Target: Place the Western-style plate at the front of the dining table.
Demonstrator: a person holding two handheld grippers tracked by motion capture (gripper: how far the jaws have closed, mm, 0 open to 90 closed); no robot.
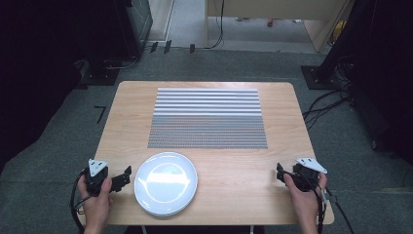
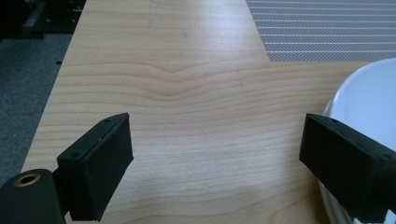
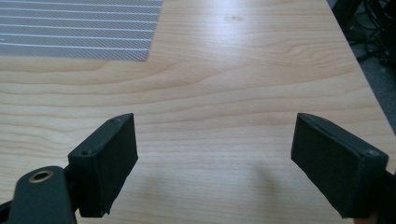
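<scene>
A white plate (image 1: pixel 165 183) lies near the table's front edge, left of centre; its layered rim suggests a stack. My left gripper (image 1: pixel 127 176) rests just left of it, held in a hand, jaws open and empty. In the left gripper view the gripper (image 2: pixel 217 140) stands wide open over bare wood, and the plate (image 2: pixel 369 93) lies just past the right jaw. My right gripper (image 1: pixel 279 173) sits at the front right, well apart from the plate. In the right gripper view it (image 3: pixel 215 140) is also wide open, with nothing between the jaws.
A grey striped placemat (image 1: pixel 208 118) covers the middle and far part of the wooden table (image 1: pixel 234 165); its corners show as placemat (image 2: pixel 327 28) and placemat (image 3: pixel 79 28). Cables (image 1: pixel 331 105) and dark equipment stand on the floor around the table.
</scene>
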